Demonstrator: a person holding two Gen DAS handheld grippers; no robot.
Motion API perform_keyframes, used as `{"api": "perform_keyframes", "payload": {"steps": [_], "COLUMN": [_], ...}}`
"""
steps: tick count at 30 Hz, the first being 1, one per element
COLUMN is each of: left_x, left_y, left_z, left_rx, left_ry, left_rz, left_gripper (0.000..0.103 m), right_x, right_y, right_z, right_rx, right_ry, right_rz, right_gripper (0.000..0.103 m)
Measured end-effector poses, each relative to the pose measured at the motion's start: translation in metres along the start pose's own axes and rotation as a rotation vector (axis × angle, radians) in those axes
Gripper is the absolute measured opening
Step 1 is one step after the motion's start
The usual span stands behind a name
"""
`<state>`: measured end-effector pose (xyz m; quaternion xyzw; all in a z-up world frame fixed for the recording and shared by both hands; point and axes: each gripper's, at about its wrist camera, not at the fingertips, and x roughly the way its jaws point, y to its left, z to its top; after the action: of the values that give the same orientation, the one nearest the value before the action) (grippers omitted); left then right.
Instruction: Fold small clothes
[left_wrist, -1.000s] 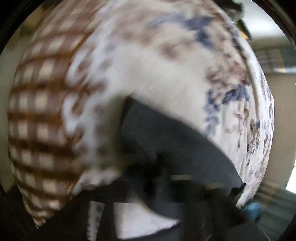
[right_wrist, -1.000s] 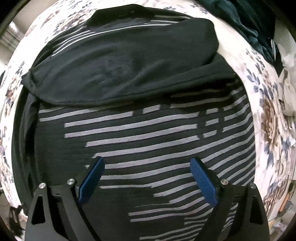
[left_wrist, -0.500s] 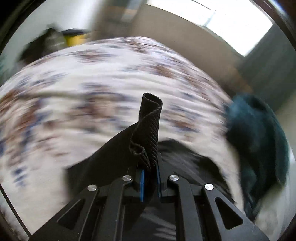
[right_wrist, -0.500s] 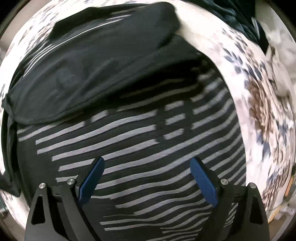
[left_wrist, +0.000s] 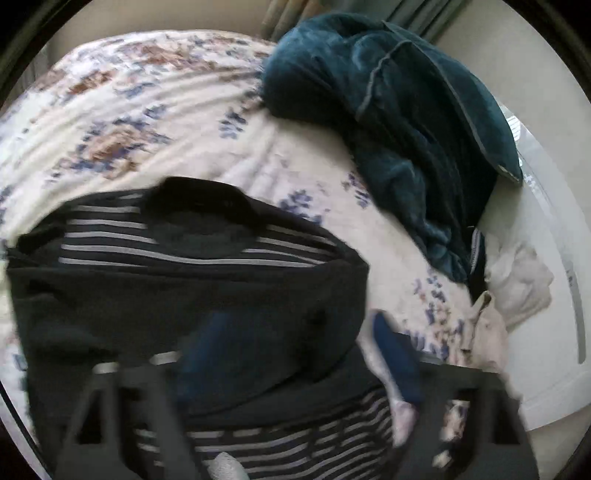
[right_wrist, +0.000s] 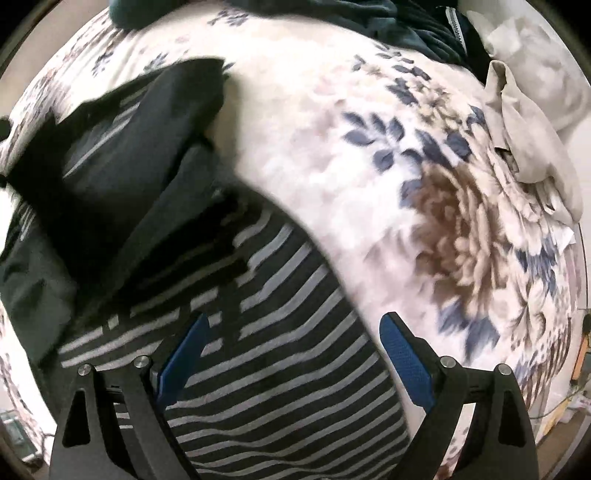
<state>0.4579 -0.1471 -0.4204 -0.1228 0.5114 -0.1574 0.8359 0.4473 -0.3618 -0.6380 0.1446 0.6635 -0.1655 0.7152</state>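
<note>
Releasing the sleeve fold, I judge: my left claw (left_wrist: 295, 350) has just been opening and now stands wide, nothing between its pads. The right claw (right_wrist: 293, 354) is wide too, empty, above the hem edge. Next, grasp that edge. The black striped shirt (right_wrist: 280, 350) lies on the floral bed (right_wrist: 332, 155), sleeve folded across it.

Soft, even daylight – no glare; both fisheye views bend at dark rims, and motion blur smears the black gripper fingers (left_wrist: 207, 354) in the left view.

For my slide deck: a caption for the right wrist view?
Open right gripper over a black striped top on a floral bedspread.
</note>
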Motion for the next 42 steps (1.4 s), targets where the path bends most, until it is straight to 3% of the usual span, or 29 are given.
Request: {"api": "perform_keyframes", "payload": {"steps": [1, 4, 6, 9, 13, 15, 16, 17, 18, 19, 24, 28, 32, 35, 39, 41, 42], "left_x": [-0.005, -0.033, -0.053, -0.07, -0.084, -0.086, -0.084, -0.084, -0.083, -0.081, -0.06, -0.043, -0.019, 0.002, 0.051, 0.06, 0.052], "left_y": [0.007, 0.072, 0.117, 0.176, 0.243, 0.258, 0.262, 0.268, 0.273, 0.274, 0.278, 0.277, 0.271, 0.266, 0.275, 0.29, 0.295], "left_z": [-0.005, -0.016, -0.028, -0.045, -0.068, -0.075, -0.075, -0.077, -0.078, -0.074, -0.063, -0.042, -0.004, 0.025, 0.056, 0.065, 0.065], "left_rx": [0.0, -0.03, -0.076, -0.165, -0.289, -0.321, -0.332, -0.351, -0.373, -0.39, -0.437, -0.445, -0.395, -0.341, -0.268, -0.292, -0.318], "left_ry": [-0.003, -0.006, 0.001, 0.017, 0.057, 0.058, 0.057, 0.055, 0.054, 0.05, 0.034, 0.031, 0.012, 0.006, 0.087, 0.13, 0.117], "left_rz": [0.021, 0.219, 0.351, 0.48, 0.624, 0.653, 0.659, 0.663, 0.661, 0.653, 0.596, 0.532, 0.488, 0.476, 0.532, 0.525, 0.498], "left_gripper": [0.093, 0.093, 0.093, 0.093, 0.093, 0.093, 0.093, 0.093, 0.093, 0.093, 0.093, 0.093, 0.093, 0.093, 0.093, 0.093, 0.093], "right_x": [-0.003, -0.013, -0.021, -0.024, -0.017, 0.001, 0.016, 0.026, 0.038, 0.041, -0.005, -0.038, -0.034, -0.022, -0.003, 0.02, 0.029], "right_y": [-0.005, -0.004, 0.008, 0.038, 0.088, 0.111, 0.125, 0.133, 0.143, 0.144, 0.131, 0.104, 0.074, 0.054, 0.048, 0.046, 0.044], "right_z": [0.005, 0.022, 0.032, 0.063, 0.101, 0.116, 0.123, 0.126, 0.126, 0.124, 0.111, 0.106, 0.111, 0.114, 0.119, 0.124, 0.125], "right_rx": [0.01, 0.037, 0.038, -0.004, -0.102, -0.162, -0.2, -0.225, -0.257, -0.268, -0.238, -0.188, -0.147, -0.086, -0.072, -0.058, -0.034], "right_ry": [-0.001, -0.009, -0.012, -0.014, -0.053, -0.028, 0.012, 0.037, 0.062, 0.049, -0.129, -0.18, -0.155, -0.109, -0.069, 0.04, 0.107], "right_rz": [0.021, 0.12, 0.202, 0.338, 0.345, 0.308, 0.277, 0.259, 0.201, 0.16, 0.137, 0.088, 0.023, 0.024, -0.018, -0.032, -0.029], "right_gripper": [0.095, 0.095, 0.095, 0.095, 0.09, 0.069, 0.06, 0.03, 0.007, 0.005, 0.003, 0.003, 0.003, 0.003, 0.003, 0.004, 0.009]}}
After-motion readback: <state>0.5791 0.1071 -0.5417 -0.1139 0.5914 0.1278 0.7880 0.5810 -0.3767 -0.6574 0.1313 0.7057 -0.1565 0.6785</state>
